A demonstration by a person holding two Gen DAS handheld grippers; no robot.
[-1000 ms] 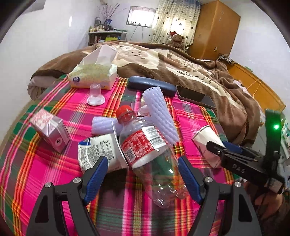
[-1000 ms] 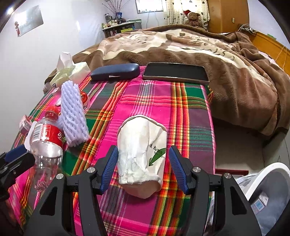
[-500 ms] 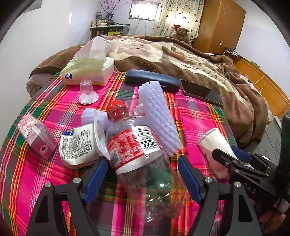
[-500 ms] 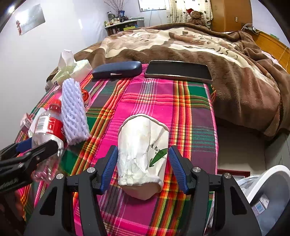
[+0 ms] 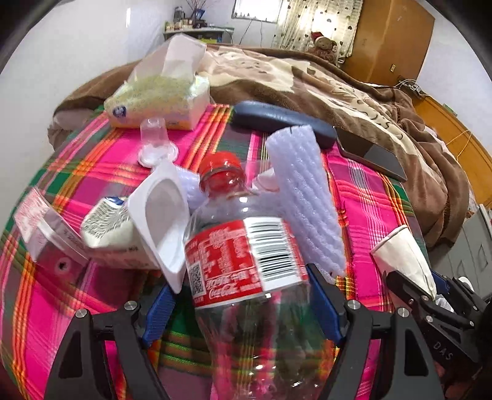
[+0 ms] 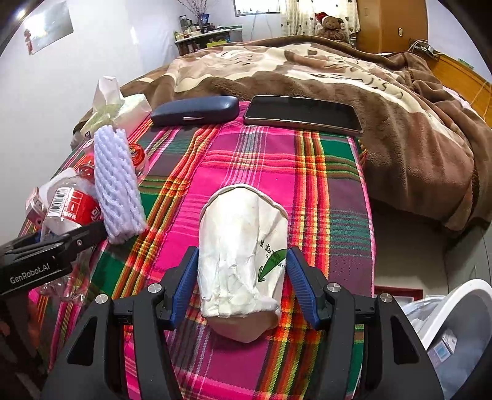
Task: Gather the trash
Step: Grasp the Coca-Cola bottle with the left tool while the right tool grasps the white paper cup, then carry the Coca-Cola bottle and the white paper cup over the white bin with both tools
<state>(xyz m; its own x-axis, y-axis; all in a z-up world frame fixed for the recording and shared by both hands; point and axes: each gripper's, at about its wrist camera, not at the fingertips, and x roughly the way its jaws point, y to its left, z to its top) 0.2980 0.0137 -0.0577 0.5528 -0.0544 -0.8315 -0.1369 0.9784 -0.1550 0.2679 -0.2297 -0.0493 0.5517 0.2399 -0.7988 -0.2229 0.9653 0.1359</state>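
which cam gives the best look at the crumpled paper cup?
Right wrist. The paper cup lies centred between the right gripper pads, rim to base visible with its green print. The left wrist view shows the same paper cup only small at the right edge, base end hidden behind that gripper.

White walls [image 6: 129, 46] enclose a bedroom. A bed under a brown blanket [image 6: 353, 74] fills the middle, a teddy bear [image 6: 330, 26] sitting at its far end. Behind it, heart-patterned curtains [image 5: 319, 21] glow with daylight beside a small window [image 5: 255, 10]. A wooden wardrobe [image 5: 390, 40] stands right, a cluttered shelf [image 6: 209, 34] left.
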